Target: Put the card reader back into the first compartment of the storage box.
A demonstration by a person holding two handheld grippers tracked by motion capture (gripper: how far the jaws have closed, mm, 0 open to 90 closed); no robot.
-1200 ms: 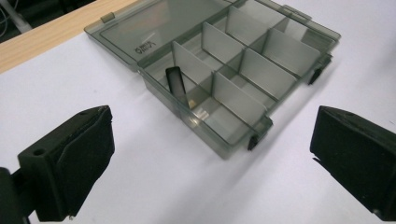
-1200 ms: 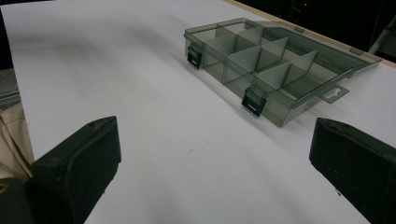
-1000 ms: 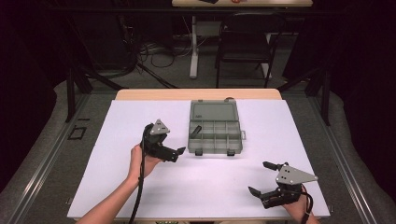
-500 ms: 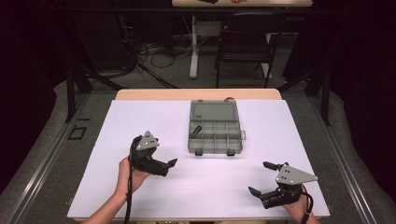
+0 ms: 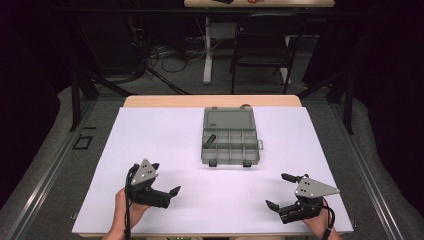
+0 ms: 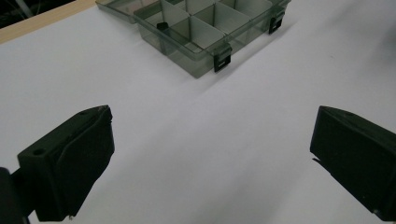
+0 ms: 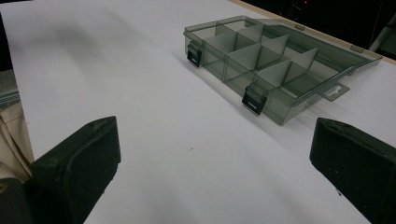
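I am holding both tongs low over the near edge of the table (image 5: 165,130), left tongs (image 5: 164,194) near left, right tongs (image 5: 281,192) near right. Both are standing wide apart and gripping nothing; only bare white surface is lying between the jaws in each gripper view.

The box (image 5: 230,136) is sitting at mid-table, well beyond both tongs, its lid lying flat toward the far side. A small dark piece (image 5: 210,139) is resting in a left-hand compartment; I cannot tell what it is.

Two black latches (image 7: 252,100) are hanging on the near wall.

Judgement: I am parked between moves. To work the box well, I should be bringing one tong in to steady a near corner while the other is reaching over the wall from above, jaws narrowed to fit between the dividers (image 6: 203,31), since the light plastic looks likely to slide.
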